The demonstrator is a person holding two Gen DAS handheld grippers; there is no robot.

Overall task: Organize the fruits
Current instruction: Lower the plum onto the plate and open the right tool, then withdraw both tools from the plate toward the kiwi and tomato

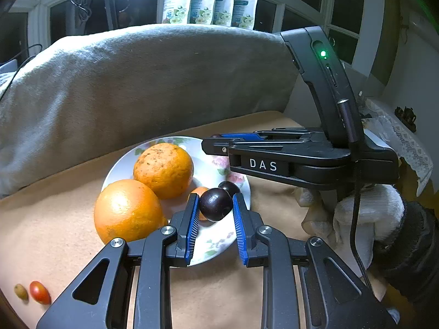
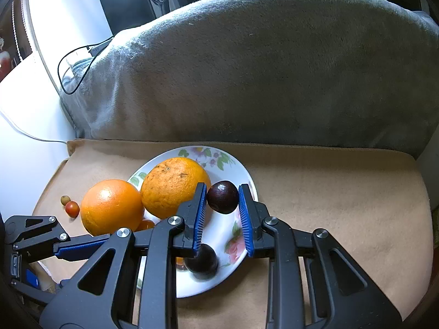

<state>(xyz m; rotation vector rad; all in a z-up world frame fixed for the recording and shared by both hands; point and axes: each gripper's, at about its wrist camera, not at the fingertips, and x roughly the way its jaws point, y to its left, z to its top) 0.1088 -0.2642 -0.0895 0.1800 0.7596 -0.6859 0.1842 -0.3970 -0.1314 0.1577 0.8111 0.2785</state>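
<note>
A floral white plate lies on a tan mat. One orange sits on it, and a second orange rests at its left rim. My left gripper is shut on a dark plum just above the plate. A second plum and a small orange fruit lie behind it. My right gripper is shut on another dark plum over the plate's right side. Below its fingers shows one more plum.
A cherry tomato and a small yellowish fruit lie on the mat left of the plate. A grey blanket-covered cushion rises behind. A white-gloved hand holds the right tool.
</note>
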